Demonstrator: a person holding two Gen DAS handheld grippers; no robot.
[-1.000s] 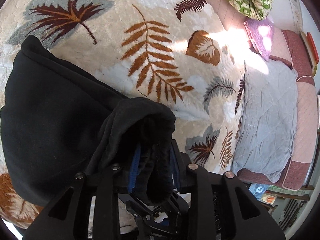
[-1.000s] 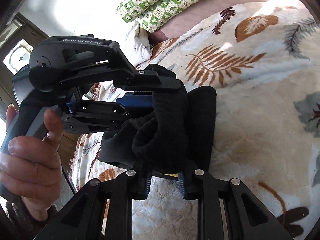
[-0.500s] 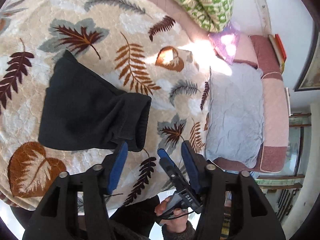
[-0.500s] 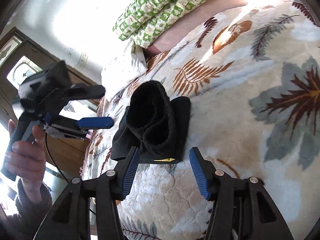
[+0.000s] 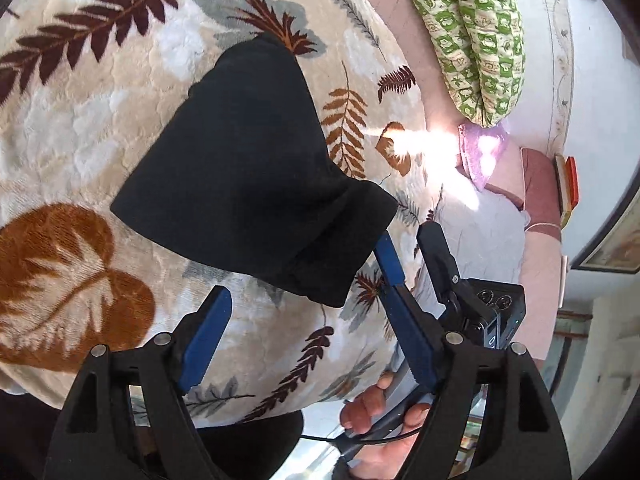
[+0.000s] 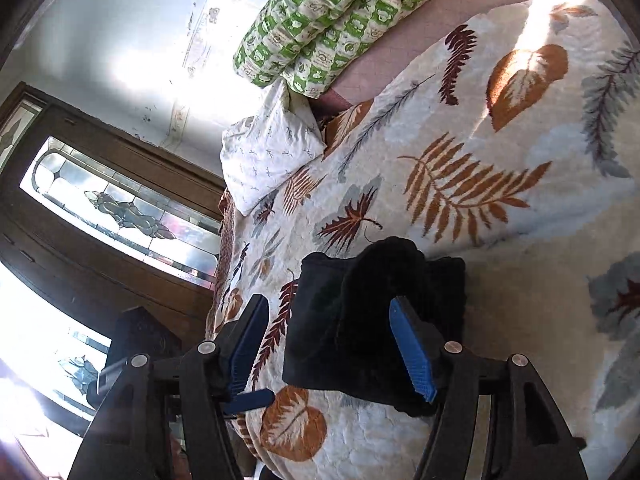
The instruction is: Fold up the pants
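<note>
The black pants [image 5: 248,176] lie folded into a compact bundle on the leaf-patterned blanket [image 5: 72,128]. They also show in the right wrist view [image 6: 372,320]. My left gripper [image 5: 304,304] is open and empty, above the bundle's near edge. My right gripper [image 6: 328,316] is open and empty, raised above the bundle; its body shows in the left wrist view [image 5: 468,300], held in a hand. A blue fingertip of the left gripper [image 6: 248,398] shows low in the right wrist view.
A green patterned quilt roll [image 5: 472,32] and a white pillow [image 6: 268,156] lie at the head of the bed. A grey pillow [image 5: 492,240] and a purple cloth [image 5: 480,152] lie to the right. A wooden door with glass panes [image 6: 100,208] stands beside the bed.
Both grippers have let go of the pants and opened. They have pulled back from the bundle, which now rests folded on the blanket.
</note>
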